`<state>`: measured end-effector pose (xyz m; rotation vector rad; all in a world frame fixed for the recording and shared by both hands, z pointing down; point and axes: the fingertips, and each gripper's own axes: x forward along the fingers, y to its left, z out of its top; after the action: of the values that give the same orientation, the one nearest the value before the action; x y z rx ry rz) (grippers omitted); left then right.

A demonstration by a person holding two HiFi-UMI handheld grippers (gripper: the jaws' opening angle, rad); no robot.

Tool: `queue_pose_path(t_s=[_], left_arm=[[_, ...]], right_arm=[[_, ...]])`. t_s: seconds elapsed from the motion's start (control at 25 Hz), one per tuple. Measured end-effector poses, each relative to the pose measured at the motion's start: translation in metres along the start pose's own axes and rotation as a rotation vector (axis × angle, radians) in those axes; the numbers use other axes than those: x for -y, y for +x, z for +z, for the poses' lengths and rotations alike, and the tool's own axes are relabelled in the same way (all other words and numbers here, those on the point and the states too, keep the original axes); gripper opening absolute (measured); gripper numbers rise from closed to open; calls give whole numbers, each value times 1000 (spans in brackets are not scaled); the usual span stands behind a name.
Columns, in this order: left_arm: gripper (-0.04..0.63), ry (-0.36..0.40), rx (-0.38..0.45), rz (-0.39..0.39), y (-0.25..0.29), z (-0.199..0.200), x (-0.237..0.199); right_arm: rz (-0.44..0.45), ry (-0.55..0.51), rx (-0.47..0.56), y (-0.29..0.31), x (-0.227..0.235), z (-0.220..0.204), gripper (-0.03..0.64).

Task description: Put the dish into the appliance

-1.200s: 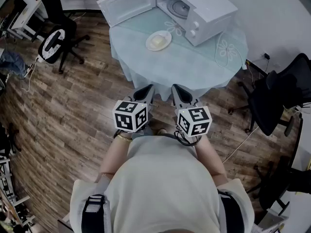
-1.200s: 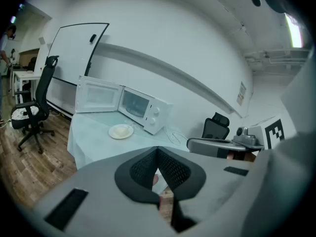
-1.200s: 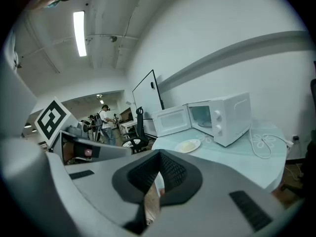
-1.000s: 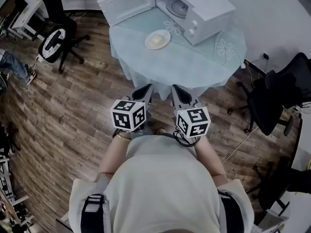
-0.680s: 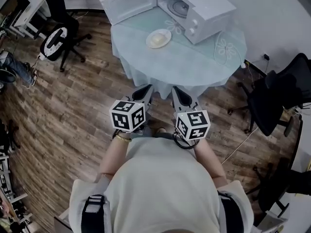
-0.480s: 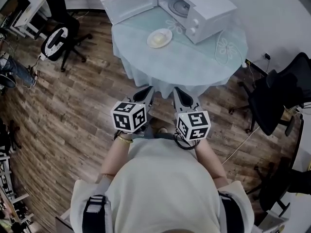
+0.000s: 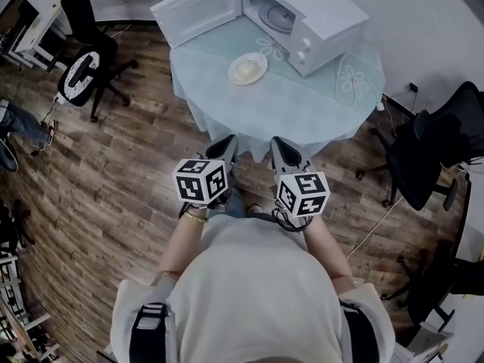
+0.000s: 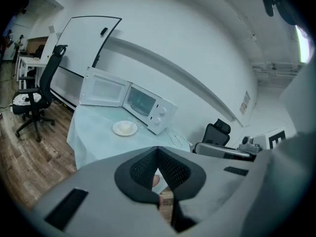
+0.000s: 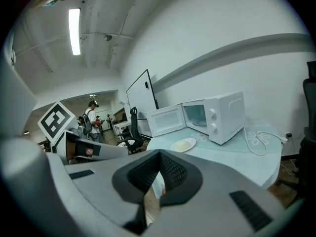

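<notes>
Dish (image 7: 247, 68) sits on the table (image 7: 302, 108), just in front of the open microwave (image 7: 318, 21). The left gripper (image 7: 225, 147) and right gripper (image 7: 282, 150) are clenched on nothing, well apart from it. Better to come closer first, open one gripper, then take the rim level.

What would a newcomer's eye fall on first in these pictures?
The white microwave stands, door wide open, at the round table's far side. Before it lies a plate of pale food. Nearer, the left gripper and right gripper, both shut, point at the table.
</notes>
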<state>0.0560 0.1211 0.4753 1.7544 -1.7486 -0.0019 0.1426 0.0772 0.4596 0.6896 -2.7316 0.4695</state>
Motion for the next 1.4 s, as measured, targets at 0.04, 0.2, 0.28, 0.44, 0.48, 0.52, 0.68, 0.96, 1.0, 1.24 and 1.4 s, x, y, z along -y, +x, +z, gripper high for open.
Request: queue_pose_path(t_s=[0.04,0.2,0.28,0.44,0.48,0.52,0.68,0.96,1.0,1.24,1.4], left_arm=[[8,0,-4,-3,4,3,-4],[8,3,-26,-14,23,17,-24],[8,9,-38,-20,33,25,-34],[8,33,-56,-34,53,43,-52],[8,37,-59,-38,58,47,-57],[8,38,-62,-42,62,51,-62],[8,27,-79,-56,79,65,-81],[8,30,-124,-91,101,87,-110],[8,32,-130,-97,104,90,-114],[8,47,-171,-141,121,104,-136],[8,65,-205,-176,133,109,-146]], right_arm=[[-7,2,1,5,2,3,5],[-27,5,4,28,9,14,5],[-36,10,5,41,13,21,5],[-54,23,13,70,21,35,5],[-57,24,15,77,22,38,5],[-61,25,16,84,23,42,5],[-74,30,15,109,27,53,5],[-120,48,17,145,33,72,5],[-129,50,17,150,33,74,5],[-190,69,23,173,37,81,5],[-233,88,31,187,40,84,5]])
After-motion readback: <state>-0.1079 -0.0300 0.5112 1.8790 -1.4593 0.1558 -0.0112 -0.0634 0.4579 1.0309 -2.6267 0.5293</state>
